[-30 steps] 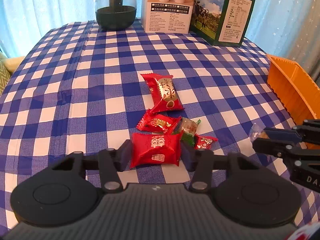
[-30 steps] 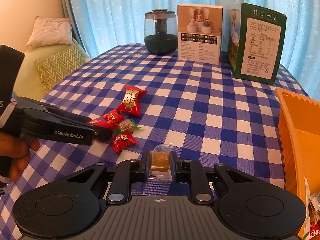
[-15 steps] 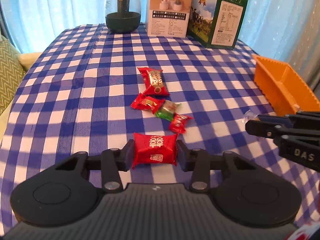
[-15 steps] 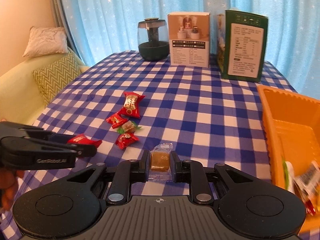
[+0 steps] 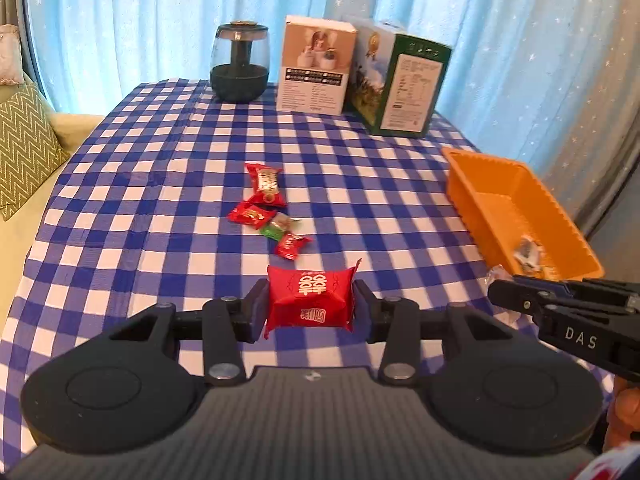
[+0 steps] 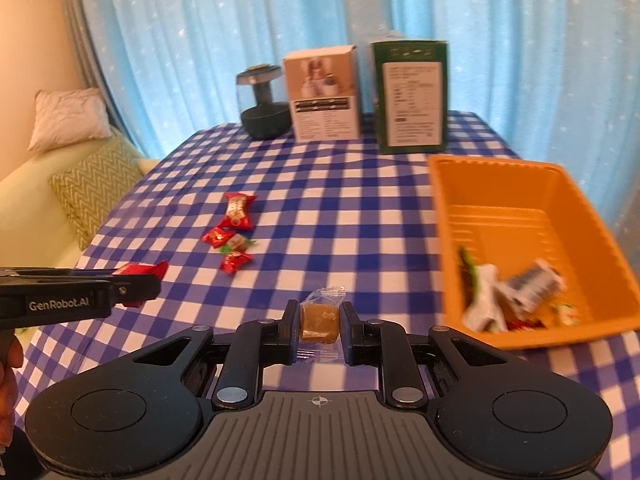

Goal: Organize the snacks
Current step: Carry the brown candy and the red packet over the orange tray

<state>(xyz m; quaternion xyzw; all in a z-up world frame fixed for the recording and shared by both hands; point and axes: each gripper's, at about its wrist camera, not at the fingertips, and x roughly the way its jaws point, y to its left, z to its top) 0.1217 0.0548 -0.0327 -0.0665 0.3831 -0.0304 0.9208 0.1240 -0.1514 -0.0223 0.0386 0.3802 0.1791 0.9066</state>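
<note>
As both lifted, orange bin [image 6: 500, 184] nearer

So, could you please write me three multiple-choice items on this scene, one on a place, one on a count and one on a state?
1. Where does the orange bin stand?
A. To the right of the loose sweets
B. Behind the green box
C. On the sofa

2. How many wrapped sweets lie loose on the checked cloth?
A. Two
B. Four
C. Seven

3. What do the right tongs hold?
A. Nothing, they are open
B. A red packet
C. A brown candy in clear wrap

Key:
1 A: in both views the bin sits at the cloth's right side, with the cluster of sweets to its left.
2 B: four pieces form the cluster.
3 C: the brown candy sits between the shut jaws, while the left tongs hold the red packet.
</note>
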